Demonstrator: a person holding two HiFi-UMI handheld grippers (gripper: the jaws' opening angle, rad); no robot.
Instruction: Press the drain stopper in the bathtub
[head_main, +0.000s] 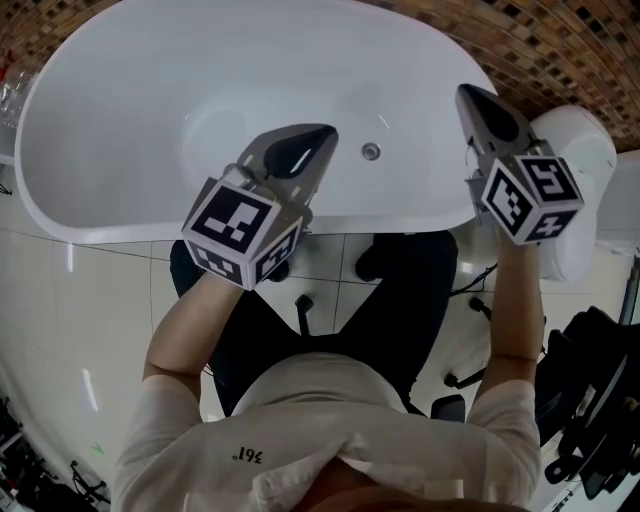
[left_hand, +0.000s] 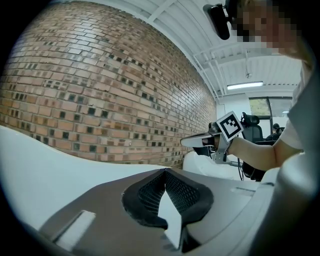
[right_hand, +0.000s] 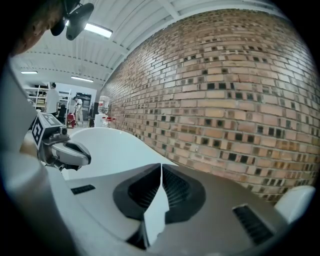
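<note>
Brick wall (head_main: 560, 50) curves behind the white bathtub (head_main: 120, 120), which stands on a pale tiled floor (head_main: 60, 300). You hold your left claw (head_main: 325, 135) over the near side of the tub, its jaws pressed together at the tips with nothing between them. Just to its right, the small round drain stopper (head_main: 371, 151) sits in the bottom of the tub, apart from both claws. Your right claw (head_main: 465, 93) hangs above the tub's right end, near the rim, its jaws likewise closed and empty.
</note>
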